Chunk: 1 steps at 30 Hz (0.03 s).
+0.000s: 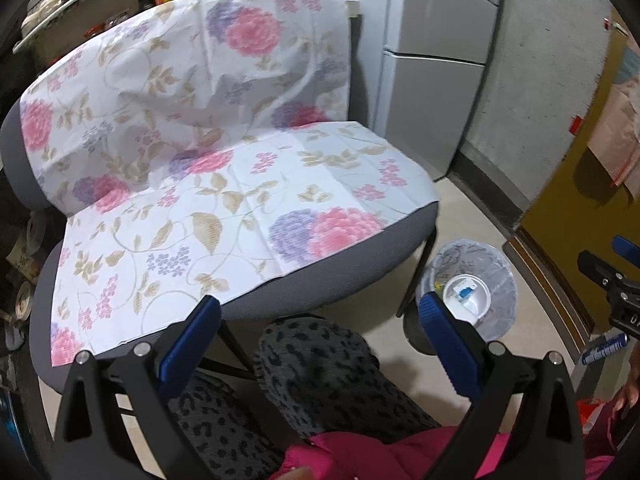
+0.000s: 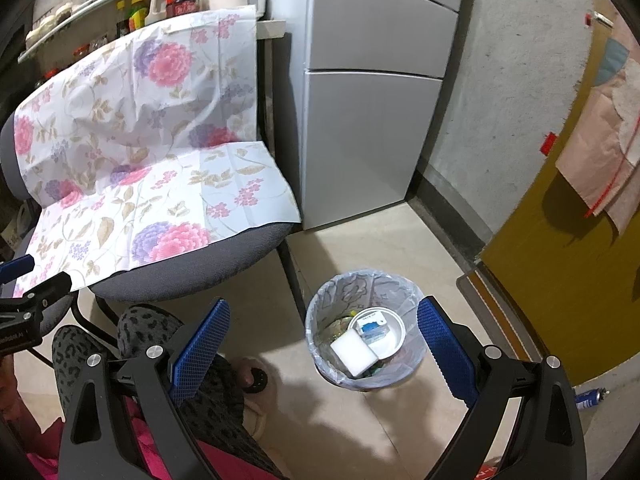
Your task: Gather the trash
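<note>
A small trash bin (image 2: 332, 292) with a clear liner stands on the floor right of the chair; it also shows in the left wrist view (image 1: 500, 272). Inside lie a white foam block (image 2: 354, 350), a white round lid (image 2: 390, 344) and a small blue-and-white box (image 2: 374, 326). My right gripper (image 2: 324, 344) is open and empty above the bin. My left gripper (image 1: 320, 332) is open and empty, low in front of the chair's seat edge. The right gripper's tip shows at the right edge of the left wrist view (image 1: 612, 276).
A grey chair (image 2: 192, 268) draped with a floral cloth (image 1: 224, 184) stands left. A white fridge (image 2: 368, 120) is behind the bin, a yellow door (image 2: 568, 280) on the right. The person's patterned leg (image 1: 320, 376) and slipper (image 2: 256, 396) are below. A blue can (image 2: 590, 397) lies by the door.
</note>
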Available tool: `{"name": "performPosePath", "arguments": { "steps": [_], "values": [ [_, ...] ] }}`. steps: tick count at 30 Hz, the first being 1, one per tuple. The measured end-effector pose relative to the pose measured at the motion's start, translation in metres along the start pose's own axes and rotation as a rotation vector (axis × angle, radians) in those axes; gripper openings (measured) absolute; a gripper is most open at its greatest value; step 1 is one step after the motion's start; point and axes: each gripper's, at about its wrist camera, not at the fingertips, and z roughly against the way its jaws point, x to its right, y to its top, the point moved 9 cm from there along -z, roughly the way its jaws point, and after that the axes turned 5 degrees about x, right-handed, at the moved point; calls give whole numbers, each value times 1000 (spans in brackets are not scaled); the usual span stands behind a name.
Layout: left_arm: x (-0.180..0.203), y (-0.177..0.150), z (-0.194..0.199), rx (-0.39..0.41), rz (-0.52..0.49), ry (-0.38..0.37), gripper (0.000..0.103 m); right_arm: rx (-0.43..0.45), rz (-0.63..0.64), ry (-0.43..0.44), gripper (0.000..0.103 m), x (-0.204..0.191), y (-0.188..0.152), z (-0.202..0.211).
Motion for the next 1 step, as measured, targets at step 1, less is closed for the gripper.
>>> {"name": "performPosePath", "arguments": {
  "steps": [1],
  "values": [
    [-6, 1, -1, 0, 9, 7, 96, -3, 9, 6, 94, -4, 3, -3]
  ]
}}
